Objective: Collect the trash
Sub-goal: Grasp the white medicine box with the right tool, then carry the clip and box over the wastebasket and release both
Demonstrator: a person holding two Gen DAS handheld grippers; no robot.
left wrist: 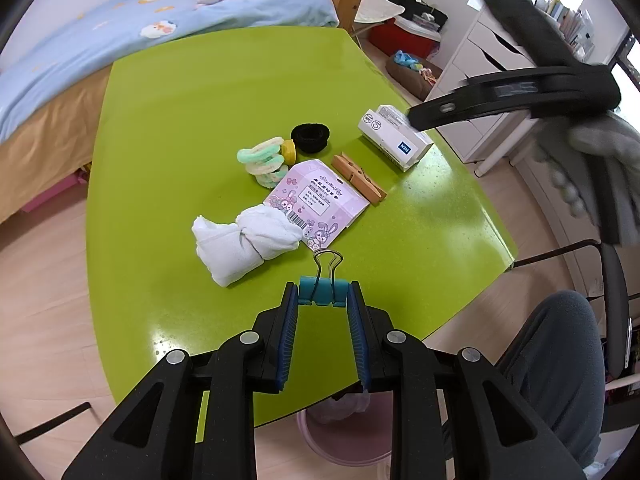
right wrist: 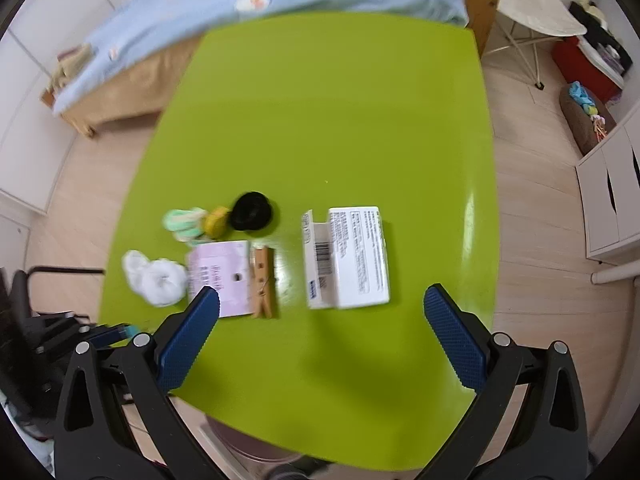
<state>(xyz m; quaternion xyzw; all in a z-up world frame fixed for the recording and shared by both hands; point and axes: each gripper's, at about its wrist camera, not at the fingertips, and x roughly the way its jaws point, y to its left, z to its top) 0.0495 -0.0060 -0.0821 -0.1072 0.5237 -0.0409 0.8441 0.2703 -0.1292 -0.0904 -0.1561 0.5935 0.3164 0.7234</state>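
Note:
My left gripper point(left wrist: 322, 294) is shut on a teal binder clip point(left wrist: 322, 291) and holds it over the near part of the green table point(left wrist: 224, 92). A knotted white cloth point(left wrist: 240, 240), a pink printed packet point(left wrist: 316, 204), a wooden clothespin point(left wrist: 359, 178), several pastel hair ties point(left wrist: 264, 160), a black scrunchie point(left wrist: 310, 137) and an opened white carton point(left wrist: 394, 136) lie on the table. My right gripper point(right wrist: 320, 300) is open and empty, above the table just in front of the white carton point(right wrist: 348, 258). It also shows in the left wrist view point(left wrist: 416, 118), over the carton.
A pink bin point(left wrist: 340, 436) stands on the floor under the near table edge. A bed point(left wrist: 120, 32) is behind the table. White drawers point(left wrist: 480, 64) stand at the right. A chair point(left wrist: 612, 304) and the person's leg point(left wrist: 560, 360) are at the near right.

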